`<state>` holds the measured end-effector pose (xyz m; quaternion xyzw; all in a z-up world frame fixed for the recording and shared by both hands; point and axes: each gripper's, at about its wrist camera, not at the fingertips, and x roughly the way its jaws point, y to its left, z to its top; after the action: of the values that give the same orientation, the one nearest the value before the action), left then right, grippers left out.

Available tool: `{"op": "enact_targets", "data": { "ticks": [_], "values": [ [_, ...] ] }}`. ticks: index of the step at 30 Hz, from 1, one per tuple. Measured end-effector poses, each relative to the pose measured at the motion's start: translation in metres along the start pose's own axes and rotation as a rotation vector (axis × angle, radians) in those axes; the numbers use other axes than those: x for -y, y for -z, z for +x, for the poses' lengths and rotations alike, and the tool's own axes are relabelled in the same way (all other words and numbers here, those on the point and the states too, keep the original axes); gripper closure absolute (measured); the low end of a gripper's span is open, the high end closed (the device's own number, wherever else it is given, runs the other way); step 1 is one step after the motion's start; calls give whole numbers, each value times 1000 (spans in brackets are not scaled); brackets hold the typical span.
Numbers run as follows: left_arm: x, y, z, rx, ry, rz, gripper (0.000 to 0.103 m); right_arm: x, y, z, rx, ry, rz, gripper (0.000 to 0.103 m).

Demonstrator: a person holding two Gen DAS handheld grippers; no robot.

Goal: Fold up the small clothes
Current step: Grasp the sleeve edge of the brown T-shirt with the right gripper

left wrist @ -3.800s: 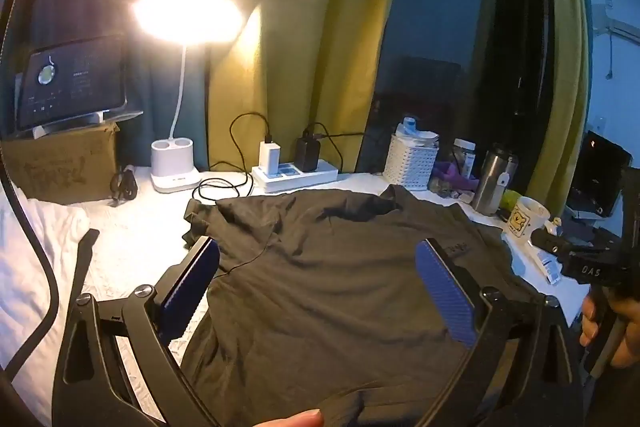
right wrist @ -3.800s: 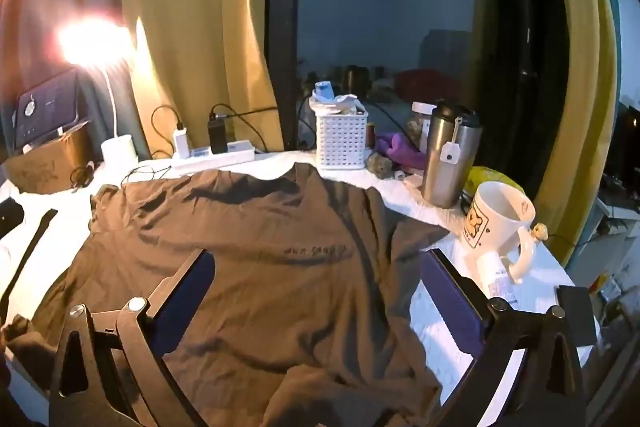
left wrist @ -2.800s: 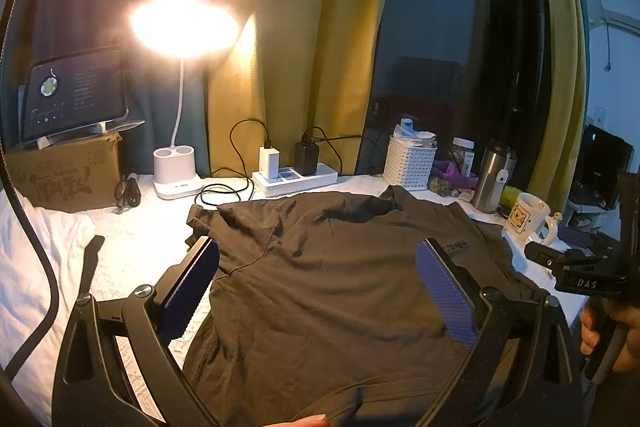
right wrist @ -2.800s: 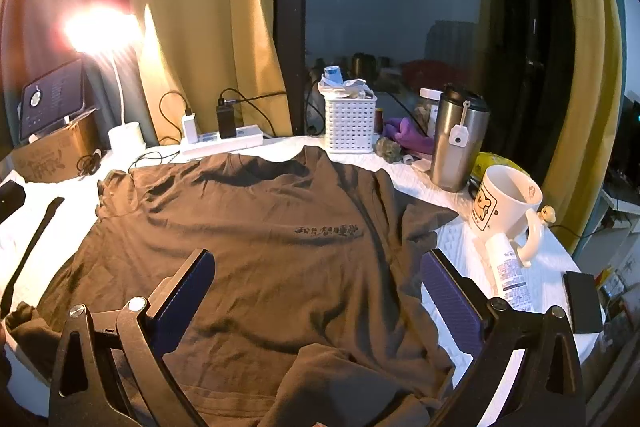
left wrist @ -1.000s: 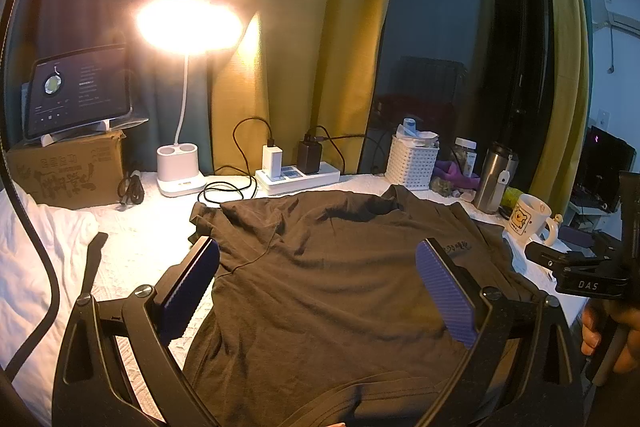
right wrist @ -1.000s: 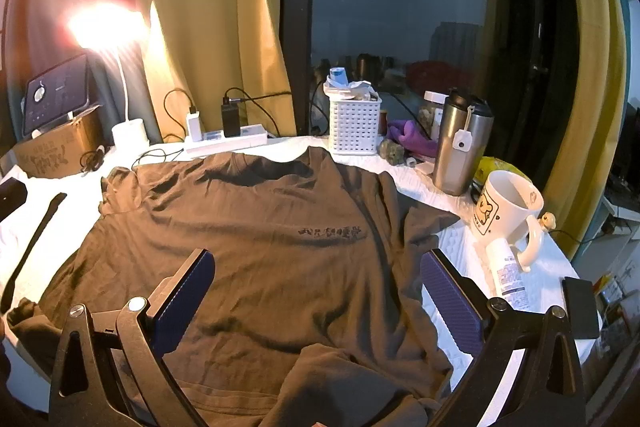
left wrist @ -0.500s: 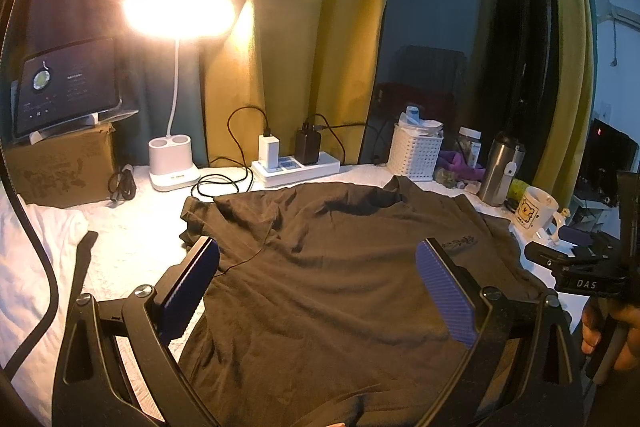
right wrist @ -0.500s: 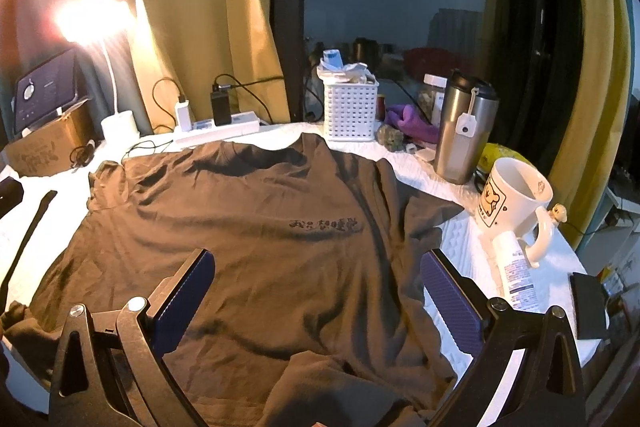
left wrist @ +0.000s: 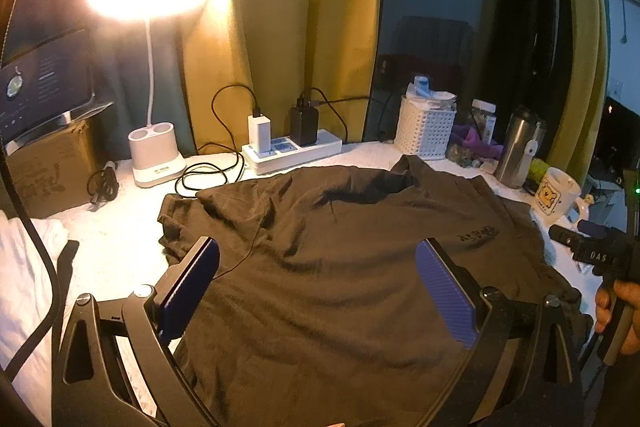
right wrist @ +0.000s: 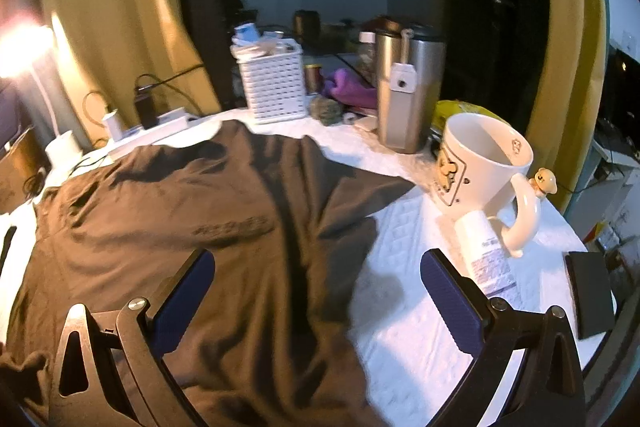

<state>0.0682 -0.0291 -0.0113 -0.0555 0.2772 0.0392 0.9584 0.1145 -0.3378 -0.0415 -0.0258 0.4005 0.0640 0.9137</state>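
A dark brown T-shirt (left wrist: 340, 251) lies spread flat, front up, on the white table; it also shows in the right wrist view (right wrist: 200, 227). My left gripper (left wrist: 316, 287) is open and empty, hovering above the shirt's lower middle. My right gripper (right wrist: 316, 291) is open and empty, over the shirt's right side near its right sleeve (right wrist: 360, 191). The right gripper's body and the hand holding it show at the right edge of the left wrist view (left wrist: 600, 259).
A lit lamp (left wrist: 154, 155), power strip (left wrist: 292, 151), white basket (right wrist: 274, 87), steel tumbler (right wrist: 408, 91), white mug (right wrist: 484, 163) and black phone (right wrist: 590, 293) ring the shirt. A cardboard box (left wrist: 44, 167) stands at the left.
My right gripper has swung right and closer toward the shirt's right sleeve and the mug. My left gripper has barely moved. The shirt lies as before.
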Motion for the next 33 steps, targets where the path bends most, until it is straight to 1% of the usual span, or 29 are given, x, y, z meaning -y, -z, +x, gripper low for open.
{"op": "enact_targets", "data": {
  "ticks": [4, 5, 6, 7, 9, 14, 18, 21, 22, 24, 25, 27, 33],
  "values": [
    [4, -7, 16, -24, -11, 8, 5, 17, -10, 21, -15, -11, 24, 1],
    [5, -8, 19, -28, -13, 9, 5, 21, -13, 26, -20, -19, 31, 6],
    [5, -10, 23, -33, -15, 12, 5, 24, -15, 32, -30, -26, 36, 13],
    [6, -11, 27, -37, -18, 14, 5, 28, -17, 38, -43, -32, 42, 16],
    [7, -13, 35, -46, -23, 15, 5, 33, -21, 51, -66, -48, 47, 30],
    [4, -18, 52, -73, -36, 15, 5, 45, -24, 84, -128, -102, 84, 50],
    [0, -21, 62, -88, -48, 15, 5, 58, -26, 105, -165, -115, 146, 50],
    [-4, -22, 67, -95, -54, 10, 5, 61, -30, 115, -176, -120, 157, 51],
    [-5, -23, 69, -99, -55, 6, 5, 61, -32, 117, -177, -120, 152, 55],
    [-9, -24, 72, -101, -53, 0, 5, 60, -35, 123, -178, -117, 147, 87],
    [-10, -24, 72, -101, -53, -1, 5, 61, -36, 123, -176, -115, 147, 91],
    [-12, -25, 72, -99, -49, -2, 5, 61, -40, 121, -153, -107, 148, 94],
    [-22, -28, 68, -81, -43, -11, 5, 60, -65, 80, -30, 11, 102, 94]
  ]
}}
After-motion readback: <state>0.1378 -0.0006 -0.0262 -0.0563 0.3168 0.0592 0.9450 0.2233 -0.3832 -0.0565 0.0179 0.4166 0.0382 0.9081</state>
